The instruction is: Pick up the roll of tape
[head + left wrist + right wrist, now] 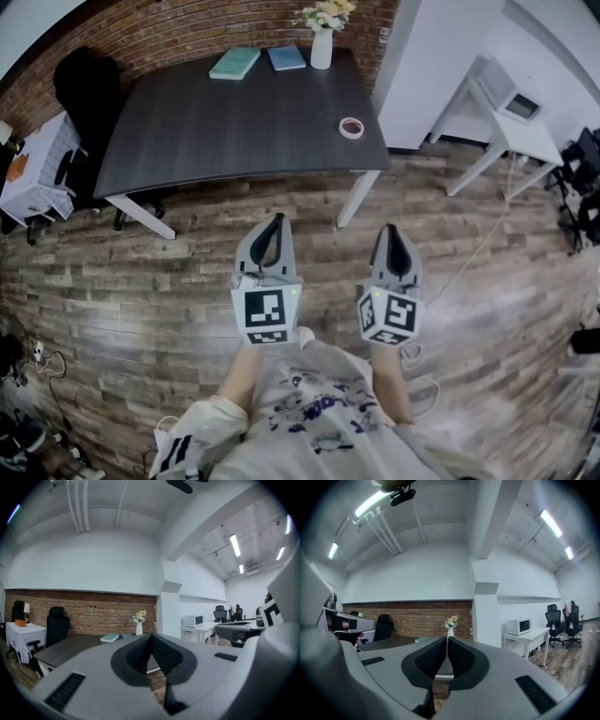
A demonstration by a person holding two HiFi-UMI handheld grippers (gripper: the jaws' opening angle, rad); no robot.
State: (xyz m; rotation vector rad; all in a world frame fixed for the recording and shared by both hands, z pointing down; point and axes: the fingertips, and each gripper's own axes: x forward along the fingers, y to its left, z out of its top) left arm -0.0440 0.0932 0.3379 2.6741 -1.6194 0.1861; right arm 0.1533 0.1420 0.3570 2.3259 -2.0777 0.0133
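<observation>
While both grippers sit over the wood floor [141, 281], short of the worktop [216, 131], I'd call this the approach phase. Left gripper [273, 221] and right gripper [392, 231]: jaws closed tip to tip, holding nothing. Roll of tape [352, 127] lies flat near the worktop's right edge, upper centre-right of head view. Next: close in, part one pair of jaws, straddle the ring's wall. Count: one tape roll, two books [234, 63], one vase of flowers [322, 45], two grippers.

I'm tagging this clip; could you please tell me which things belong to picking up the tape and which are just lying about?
For the job: roll of tape, the dark table under it, left gripper, right gripper.
Just lying about: teal book, blue book, vase of flowers, microwave.
</observation>
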